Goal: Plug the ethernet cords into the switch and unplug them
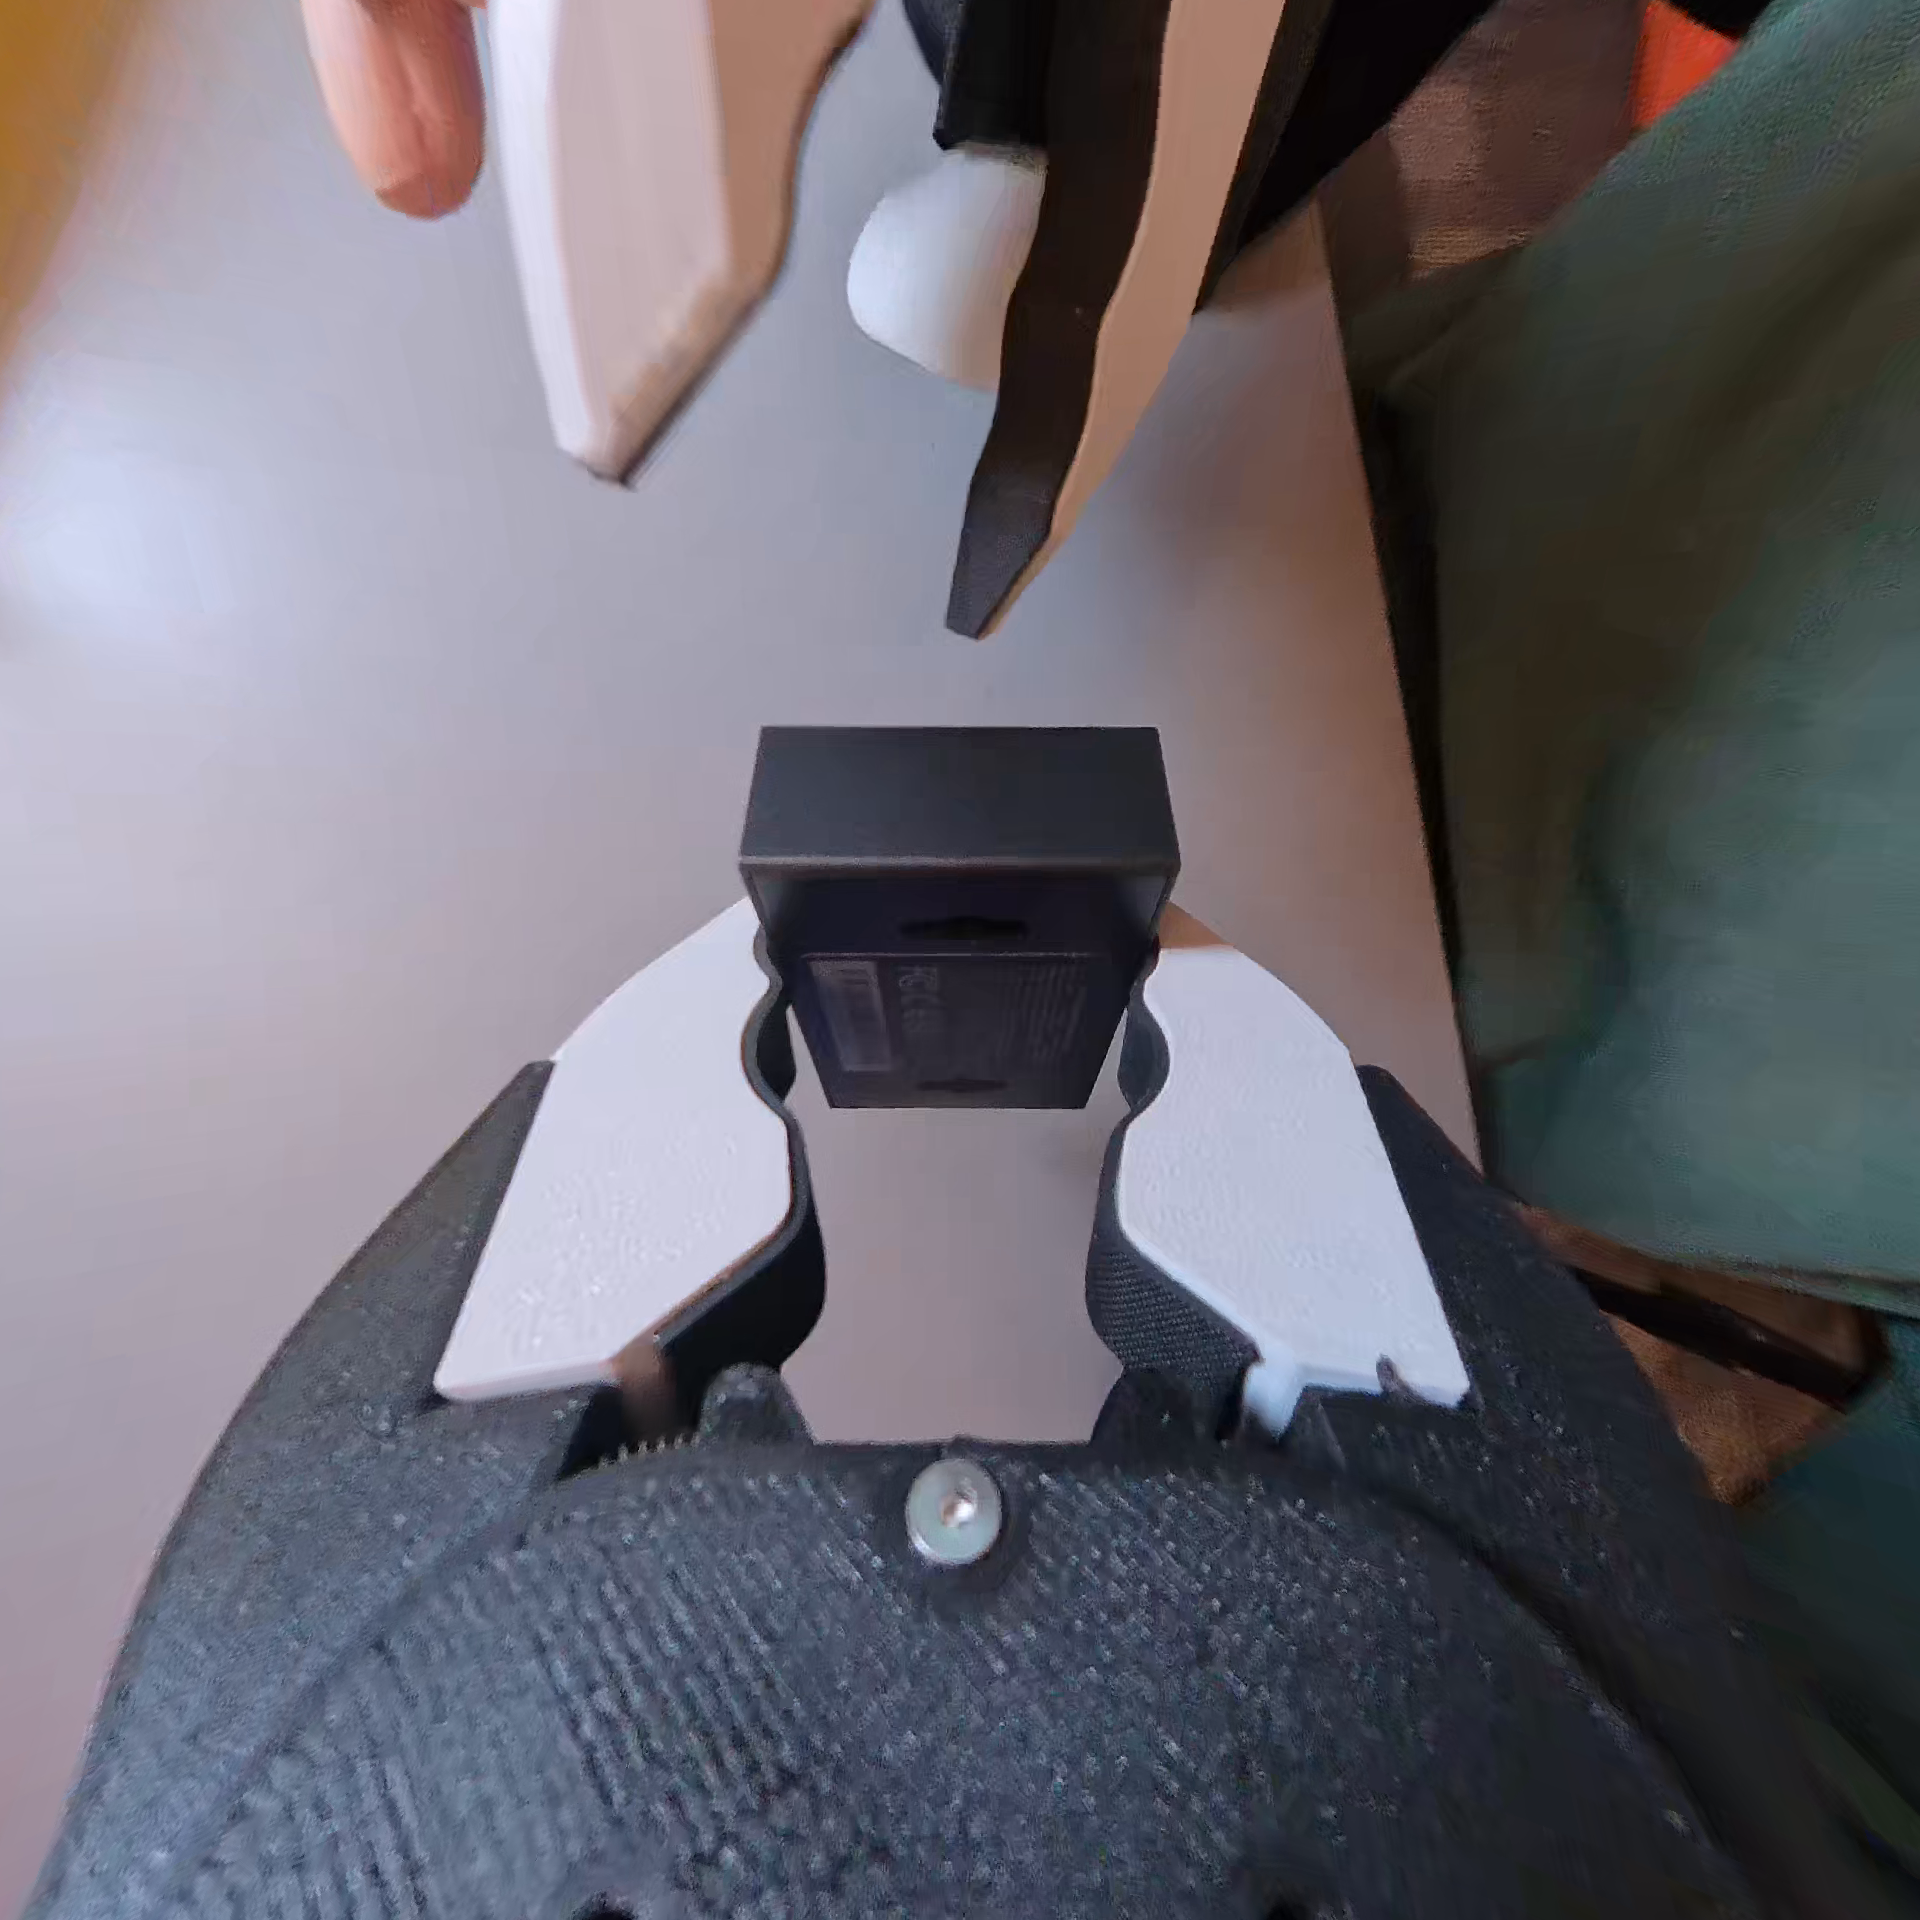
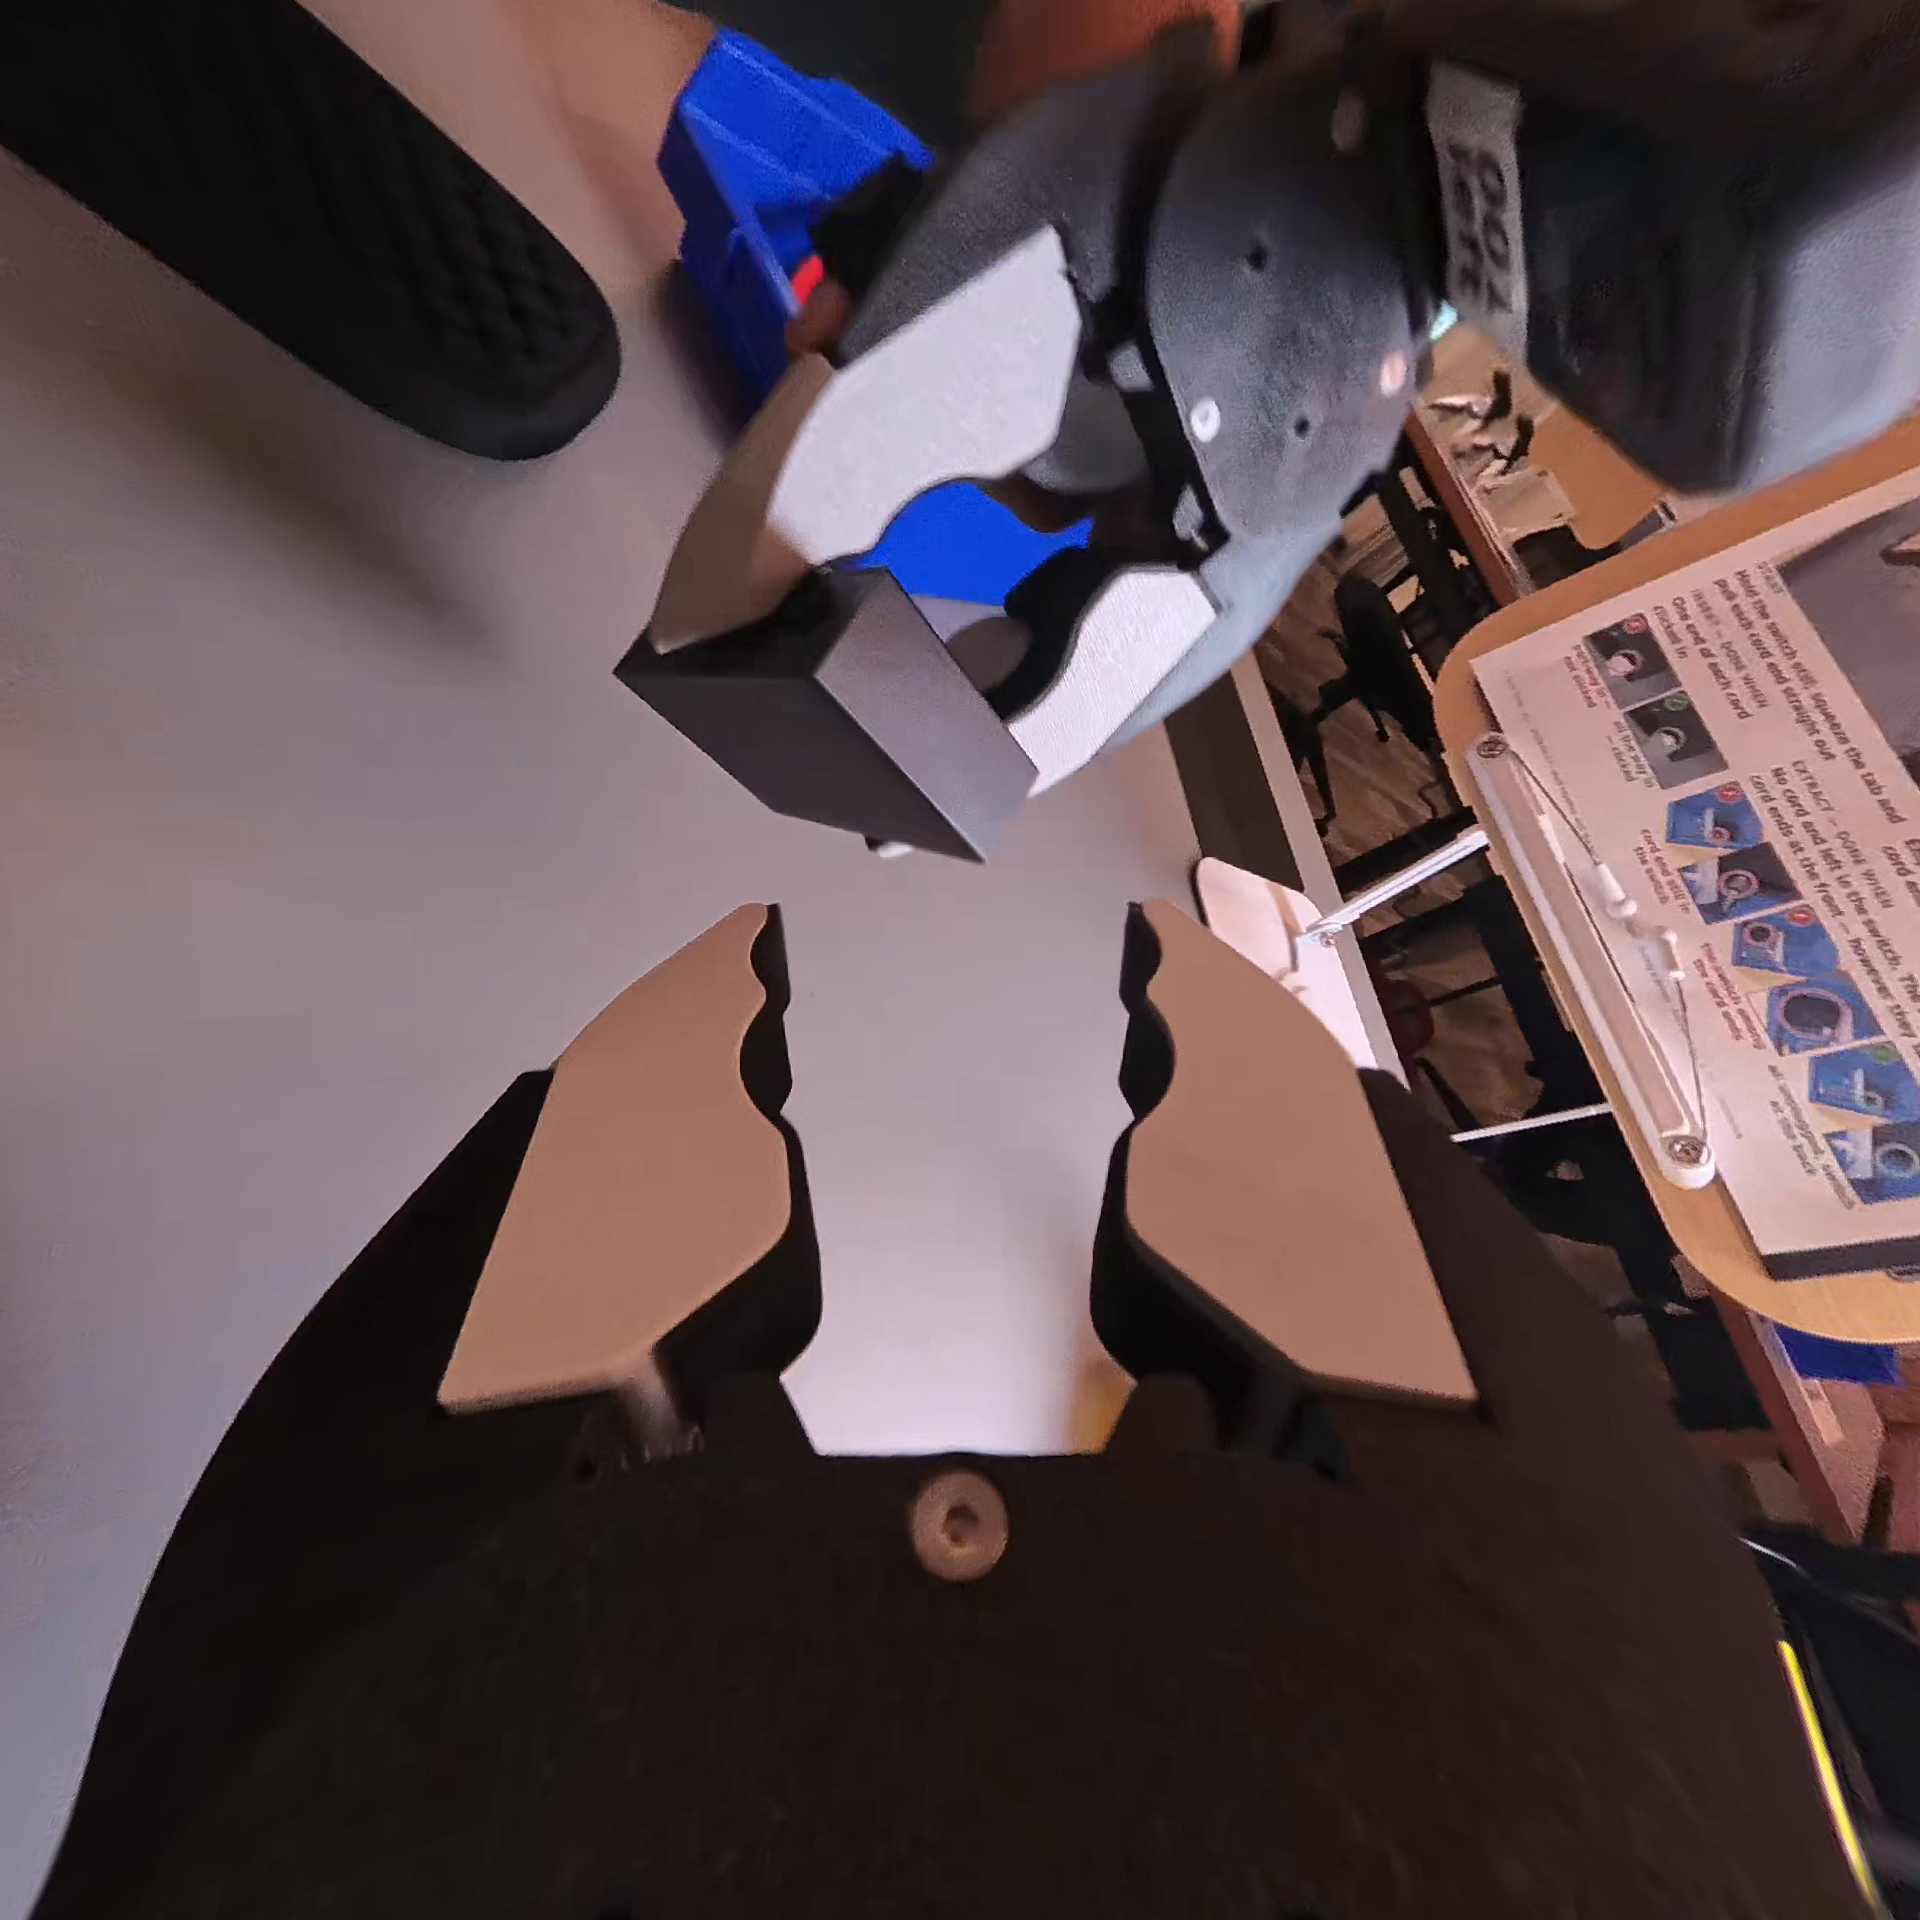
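The left tongs [image 1: 956, 997] are clenched on the switch [image 1: 956, 935], a small black box pinched by its two sides between the white fingers [image 1: 644, 1143] and held up off the grey surface [image 1: 312, 727]. The right tongs [image 2: 951, 966] are released, fingers spread with nothing between them, and their tips sit just short of the switch [image 2: 831, 717], not touching it. In the left wrist view the box's labelled underside faces back toward the holder and its plain black end points away, toward the right tongs [image 1: 810, 468]; its long axis looks to run across the grip, side to side, though the wide lens makes that hard to be sure of. The port face does not show clearly in either view, and no cord appears anywhere, so I would judge this an in-between step: the switch is being held steady or carried, with no plug in hand. The next move seems to call for the right tongs to go and fetch a cord end, then line it up square with a port. Off to the far left lie a blue bin [image 2: 769, 208] and a black pad [image 2: 312, 208]; to the right stands an instruction sheet [image 2: 1714, 883] on a board.
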{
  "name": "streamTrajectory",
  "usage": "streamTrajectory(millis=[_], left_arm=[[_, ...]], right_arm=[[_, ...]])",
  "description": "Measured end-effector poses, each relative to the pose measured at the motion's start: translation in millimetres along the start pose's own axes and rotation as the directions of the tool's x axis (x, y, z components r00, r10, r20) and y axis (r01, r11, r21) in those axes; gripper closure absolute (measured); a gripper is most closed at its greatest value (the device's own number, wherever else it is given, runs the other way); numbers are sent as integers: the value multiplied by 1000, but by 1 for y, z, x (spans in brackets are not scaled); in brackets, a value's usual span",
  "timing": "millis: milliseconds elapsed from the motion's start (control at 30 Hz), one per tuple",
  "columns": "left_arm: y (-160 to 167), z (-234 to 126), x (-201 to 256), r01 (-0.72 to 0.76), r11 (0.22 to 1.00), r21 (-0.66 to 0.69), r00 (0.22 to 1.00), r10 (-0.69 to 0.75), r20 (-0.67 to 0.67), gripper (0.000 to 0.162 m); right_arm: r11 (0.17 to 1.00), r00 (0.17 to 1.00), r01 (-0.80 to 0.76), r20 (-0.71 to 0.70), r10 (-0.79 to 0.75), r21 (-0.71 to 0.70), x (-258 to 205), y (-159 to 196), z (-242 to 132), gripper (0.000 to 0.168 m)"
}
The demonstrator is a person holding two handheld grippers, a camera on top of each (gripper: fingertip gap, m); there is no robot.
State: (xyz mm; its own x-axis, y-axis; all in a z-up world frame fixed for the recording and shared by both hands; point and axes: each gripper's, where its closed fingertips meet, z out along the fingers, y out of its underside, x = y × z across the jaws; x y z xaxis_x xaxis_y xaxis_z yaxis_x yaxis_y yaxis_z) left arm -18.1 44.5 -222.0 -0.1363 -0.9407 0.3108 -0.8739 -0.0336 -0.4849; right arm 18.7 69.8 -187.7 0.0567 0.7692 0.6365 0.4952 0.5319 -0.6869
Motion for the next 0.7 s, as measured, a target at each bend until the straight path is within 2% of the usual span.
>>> streamTrajectory(millis=[100, 200, 267, 367, 400, 433, 500, 567, 633, 700], left_arm=[[-3, 12, 4, -25, 997, -69, 991, 16, -131, 101], [-3, 22, 7, -50, 987, -150, 973, 14, -231, 100], [-4, 26, 17, -79, 982, -173, 944, 18, -329, 100], [-7, 35, 20, -116, 973, -200, 928, 34, -371, 101], [-8, 38, 20, -121, 971, -205, 923, 35, -382, 101], [-8, 40, 20, -127, 971, -201, 921, 40, -388, 101], [-9, 42, 18, -126, 977, -174, 919, 49, -392, 100], [-15, 42, 14, -100, 991, -92, 925, 59, -374, 100], [-19, 39, 7, -92, 996, -6, 948, 86, -307, 98], [-21, 33, -4, -114, 991, 63, 977, 123, -172, 96]], right_arm=[[1000, 999, 20, 39, -21, 14, -12, -2, 0, 107], [994, 992, 86, 85, -91, 68, -28, -9, 3, 120], [991, 984, 132, 113, -134, 29, -36, -3, 7, 120], [989, 977, 143, 158, -145, 24, -49, 0, 16, 123], [988, 975, 153, 156, -156, 33, -52, 0, 18, 131], [985, 971, 169, 169, -171, 26, -57, 1, 20, 138], [985, 970, 173, 174, -171, 7, -59, 5, 22, 140], [990, 976, 140, 171, -137, -4, -56, 8, 19, 141], [995, 984, 96, 154, -94, -4, -48, 11, 15, 141], [998, 991, 62, 117, -59, -21, -37, 16, 11, 141]])
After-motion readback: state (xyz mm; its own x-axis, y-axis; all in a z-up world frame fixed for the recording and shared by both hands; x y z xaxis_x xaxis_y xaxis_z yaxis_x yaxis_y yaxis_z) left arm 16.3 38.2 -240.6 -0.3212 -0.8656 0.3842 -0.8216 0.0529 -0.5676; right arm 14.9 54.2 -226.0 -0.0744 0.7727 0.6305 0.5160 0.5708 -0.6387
